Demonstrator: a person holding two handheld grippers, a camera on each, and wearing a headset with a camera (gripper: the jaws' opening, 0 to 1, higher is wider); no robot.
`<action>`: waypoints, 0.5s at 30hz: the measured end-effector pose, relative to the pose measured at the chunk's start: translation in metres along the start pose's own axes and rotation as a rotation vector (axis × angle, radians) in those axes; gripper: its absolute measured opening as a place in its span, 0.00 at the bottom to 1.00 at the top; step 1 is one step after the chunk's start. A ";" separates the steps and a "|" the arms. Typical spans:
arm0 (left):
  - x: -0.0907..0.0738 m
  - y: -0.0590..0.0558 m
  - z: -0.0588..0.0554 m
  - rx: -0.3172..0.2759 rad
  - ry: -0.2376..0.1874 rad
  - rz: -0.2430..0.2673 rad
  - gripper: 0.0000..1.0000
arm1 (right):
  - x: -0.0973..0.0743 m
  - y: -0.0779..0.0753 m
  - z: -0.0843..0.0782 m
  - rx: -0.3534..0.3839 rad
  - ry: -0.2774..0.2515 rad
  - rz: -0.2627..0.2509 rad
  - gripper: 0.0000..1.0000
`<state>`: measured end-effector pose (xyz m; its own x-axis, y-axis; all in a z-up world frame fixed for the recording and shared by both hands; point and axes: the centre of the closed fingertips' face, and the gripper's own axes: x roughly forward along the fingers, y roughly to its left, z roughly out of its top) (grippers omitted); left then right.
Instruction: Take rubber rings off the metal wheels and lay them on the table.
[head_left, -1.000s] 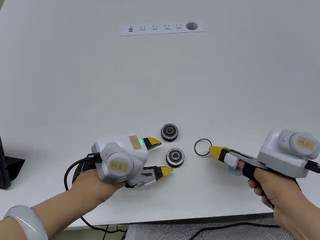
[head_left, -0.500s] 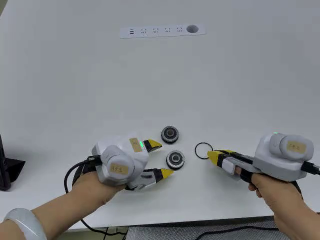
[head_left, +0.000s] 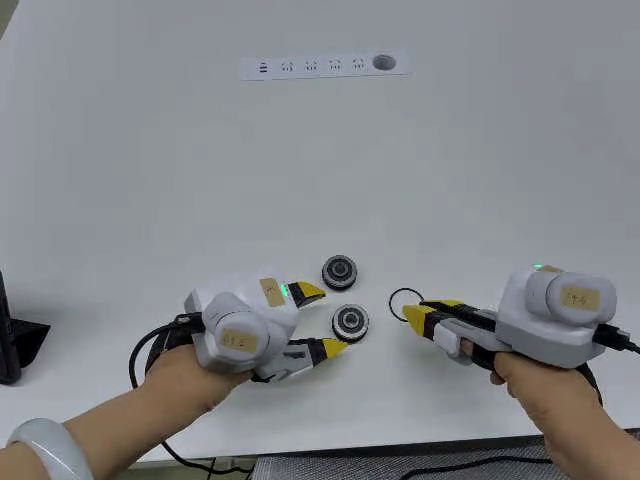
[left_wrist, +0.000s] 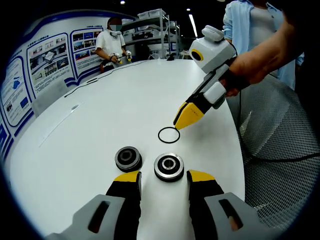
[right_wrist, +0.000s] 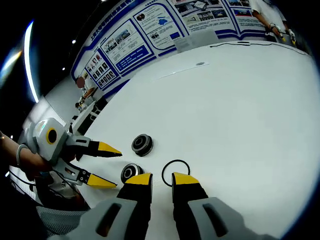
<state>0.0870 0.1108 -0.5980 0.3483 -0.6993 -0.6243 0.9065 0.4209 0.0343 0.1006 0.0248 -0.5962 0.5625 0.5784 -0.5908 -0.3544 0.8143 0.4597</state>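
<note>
On the white table (head_left: 480, 170) we see one black rubber ring (left_wrist: 159, 135) lying flat and free, just to the right of two metal wheels: the near wheel (head_left: 350, 320) shows a bright outer rim, the far wheel (head_left: 339, 270) a dark one. The left gripper (head_left: 322, 318) rests with its jaws wide apart and empty, the near wheel just ahead of the gap between them, untouched. The right gripper (head_left: 427, 310) has its jaws only narrowly apart and holding nothing, its yellow tips at the ring's near edge; we cannot tell whether they touch it.
</note>
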 end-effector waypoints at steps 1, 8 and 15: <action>0.000 0.000 0.000 -0.003 -0.001 0.000 0.37 | 0.000 0.002 0.000 0.003 0.000 0.006 0.17; 0.002 -0.001 0.007 -0.004 -0.013 0.001 0.34 | 0.002 0.014 -0.007 -0.011 0.015 0.040 0.17; 0.005 -0.003 0.012 0.002 -0.020 -0.006 0.27 | 0.004 0.020 -0.011 -0.018 0.026 0.058 0.17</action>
<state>0.0890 0.0986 -0.5916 0.3475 -0.7133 -0.6087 0.9090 0.4155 0.0320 0.0875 0.0441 -0.5960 0.5209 0.6258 -0.5805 -0.3992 0.7797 0.4823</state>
